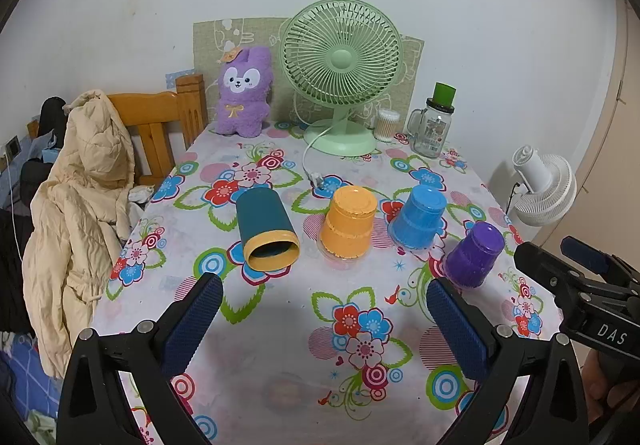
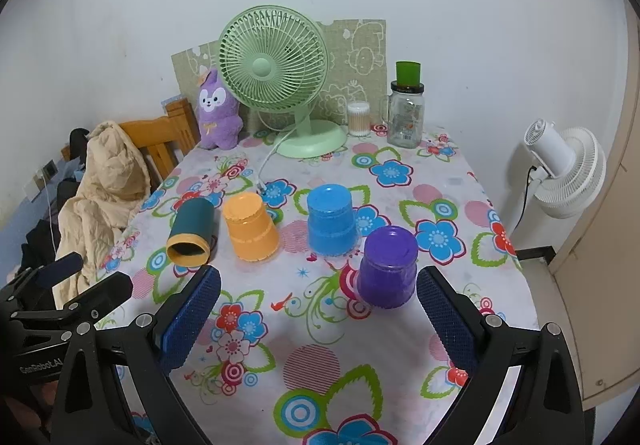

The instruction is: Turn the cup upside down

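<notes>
On the left side of the flowery tablecloth point(image 1: 280, 329), the dark teal cup point(image 1: 266, 229) is lying on its side, with its yellow-rimmed mouth facing the near edge. It is the only cup not sitting mouth down yet, so I think it is the one to flip. To its right the orange cup point(image 1: 351, 223), the blue cup point(image 1: 420, 216) and the purple cup point(image 1: 475, 254) are all standing upside down in a row.

The left gripper point(image 1: 324, 319) is hanging just near of the teal cup with its jaws spread wide and nothing between them. The right gripper point(image 2: 319, 311) is also gaping wide and holding nothing, with the purple cup just in front of its right finger.

The teal cup is round and smooth, so it might be rolling away if a finger is bumping it from the side. It looks like hard, slippery plastic, so a weak pinch could be letting it slip. The orange cup is sitting close by and could be getting knocked over during the turn.

The fingers point(image 1: 196, 321) are wearing bumpy blue pads, good for gripping. Far back, a green fan point(image 1: 341, 57), a fluffy purple bunny toy point(image 1: 244, 93) and a glass jar point(image 1: 433, 127) are standing by the wall
</notes>
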`<state>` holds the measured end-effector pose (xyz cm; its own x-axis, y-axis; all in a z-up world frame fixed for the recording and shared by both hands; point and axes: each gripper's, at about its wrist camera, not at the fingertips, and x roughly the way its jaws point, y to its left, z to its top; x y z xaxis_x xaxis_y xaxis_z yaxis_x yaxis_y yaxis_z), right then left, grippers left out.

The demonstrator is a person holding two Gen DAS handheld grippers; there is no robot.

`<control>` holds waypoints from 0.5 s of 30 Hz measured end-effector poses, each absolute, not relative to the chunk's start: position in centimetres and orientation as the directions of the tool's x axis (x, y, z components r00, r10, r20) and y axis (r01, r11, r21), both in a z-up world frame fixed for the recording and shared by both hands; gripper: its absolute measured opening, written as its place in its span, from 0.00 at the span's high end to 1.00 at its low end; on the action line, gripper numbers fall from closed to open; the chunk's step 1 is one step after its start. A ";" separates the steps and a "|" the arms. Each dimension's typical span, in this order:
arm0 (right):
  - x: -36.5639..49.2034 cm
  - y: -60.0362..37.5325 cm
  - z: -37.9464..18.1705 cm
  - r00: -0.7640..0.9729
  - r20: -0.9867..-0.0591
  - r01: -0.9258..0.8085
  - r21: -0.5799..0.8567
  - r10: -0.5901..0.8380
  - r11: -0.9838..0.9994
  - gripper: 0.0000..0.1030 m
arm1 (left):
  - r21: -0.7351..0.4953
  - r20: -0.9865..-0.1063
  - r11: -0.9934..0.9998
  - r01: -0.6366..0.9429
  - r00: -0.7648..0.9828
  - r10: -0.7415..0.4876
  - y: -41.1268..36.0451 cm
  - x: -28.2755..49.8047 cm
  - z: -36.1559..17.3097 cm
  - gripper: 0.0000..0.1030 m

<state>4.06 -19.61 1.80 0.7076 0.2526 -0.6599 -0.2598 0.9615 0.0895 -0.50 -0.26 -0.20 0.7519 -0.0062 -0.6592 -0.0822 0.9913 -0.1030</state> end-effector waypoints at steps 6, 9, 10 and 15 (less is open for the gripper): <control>4.1 -19.6 1.8 0.706 -0.661 -0.262 0.091 0.255 0.961 0.03 | -0.103 -0.659 0.991 -0.081 0.752 -0.007 -0.3 -0.5 -0.2 0.00; 4.0 -19.5 1.8 0.703 -0.664 -0.261 0.092 0.255 0.961 0.03 | -0.104 -0.662 0.991 -0.082 0.749 -0.007 -0.3 -0.5 -0.2 0.00; 4.0 -19.5 1.9 0.703 -0.663 -0.263 0.092 0.256 0.961 0.03 | -0.103 -0.662 0.991 -0.082 0.750 -0.007 -0.3 -0.5 -0.1 0.00; 3.8 -19.2 2.1 0.707 -0.661 -0.270 0.080 0.254 0.960 0.03 | -0.103 -0.662 0.991 -0.082 0.750 -0.007 -0.3 -0.5 0.0 0.00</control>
